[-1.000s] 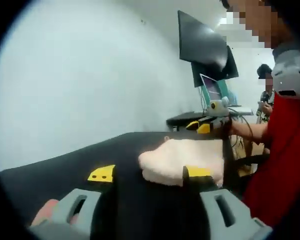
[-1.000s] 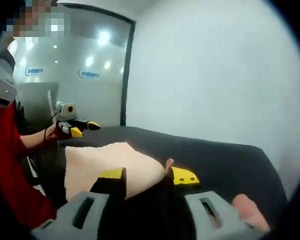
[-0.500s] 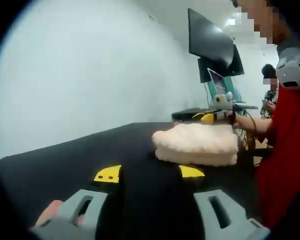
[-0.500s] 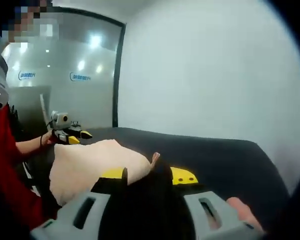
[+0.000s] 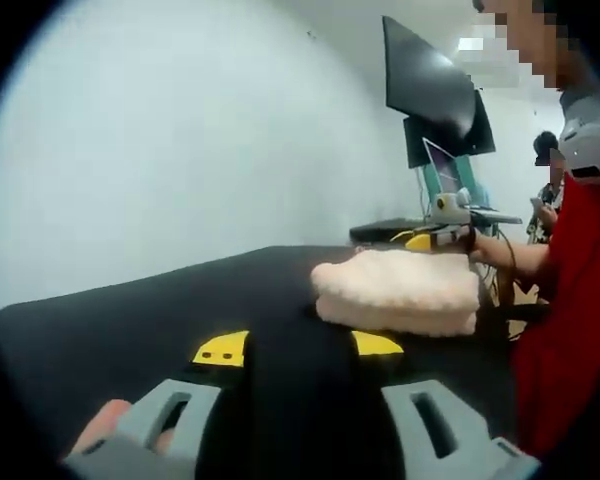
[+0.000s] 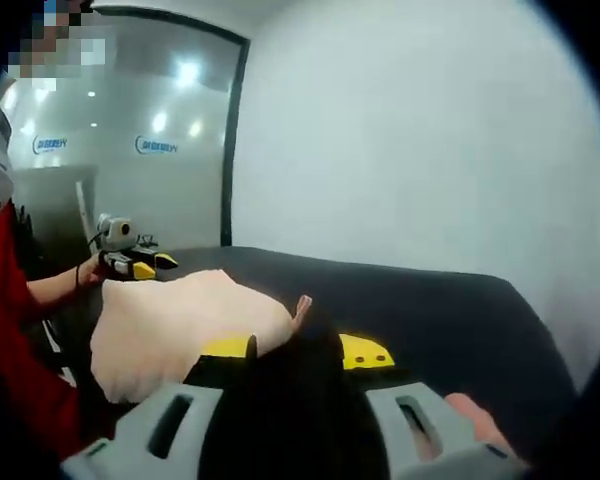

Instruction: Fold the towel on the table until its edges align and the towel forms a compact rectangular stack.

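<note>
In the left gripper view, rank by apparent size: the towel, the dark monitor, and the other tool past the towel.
1. Towel, largest.
2. Monitor, a bit smaller in the picture, though it stands farther off, so true size is unsure.
3. Right tool, held beyond the towel, clearly smallest.

We look low along each pair of tongs from opposite ends of the counter (image 5: 130, 310), sharing the towel (image 5: 400, 290) between them.
</note>
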Tool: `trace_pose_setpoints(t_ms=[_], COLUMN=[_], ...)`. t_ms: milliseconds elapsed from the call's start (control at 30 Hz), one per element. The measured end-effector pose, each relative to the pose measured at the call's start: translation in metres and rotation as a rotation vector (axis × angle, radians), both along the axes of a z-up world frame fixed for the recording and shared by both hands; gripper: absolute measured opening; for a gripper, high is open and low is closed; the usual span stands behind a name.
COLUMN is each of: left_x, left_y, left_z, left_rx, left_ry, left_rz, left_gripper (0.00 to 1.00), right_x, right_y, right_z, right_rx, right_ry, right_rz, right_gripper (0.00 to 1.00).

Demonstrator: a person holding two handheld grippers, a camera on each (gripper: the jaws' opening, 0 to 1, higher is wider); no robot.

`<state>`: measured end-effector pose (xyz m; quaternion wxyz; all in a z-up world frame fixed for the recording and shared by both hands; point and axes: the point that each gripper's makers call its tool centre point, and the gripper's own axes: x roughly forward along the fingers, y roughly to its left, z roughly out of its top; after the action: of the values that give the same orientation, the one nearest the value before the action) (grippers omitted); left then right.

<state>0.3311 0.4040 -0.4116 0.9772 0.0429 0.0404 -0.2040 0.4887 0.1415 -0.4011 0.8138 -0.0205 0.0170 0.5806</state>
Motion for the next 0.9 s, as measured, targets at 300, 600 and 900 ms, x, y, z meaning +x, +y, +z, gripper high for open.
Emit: trace_pose_setpoints(t_ms=[300, 600, 900], left_x=[0.002, 0.001, 0.001], left_y=[0.006, 0.011, 0.013], left_z=[-0.002, 0.001, 0.004], left_rx=[0.002, -0.014, -0.031], left_ry=[0.005, -0.005, -0.014], left_rz=[0.016, 0.033, 0.041], left_gripper=[0.38, 0.38, 0.37], right_x=[0.002, 0.004, 0.005], right_y=[-0.001, -0.002, -0.003], right_z=[-0.001, -0.002, -0.002], right_rx=[-0.004, -0.014, -0.012], right_ry=[0.002, -0.003, -0.002], right_rz=[-0.013, -0.029, -0.030], right_gripper=[0.27, 0.24, 0.23])
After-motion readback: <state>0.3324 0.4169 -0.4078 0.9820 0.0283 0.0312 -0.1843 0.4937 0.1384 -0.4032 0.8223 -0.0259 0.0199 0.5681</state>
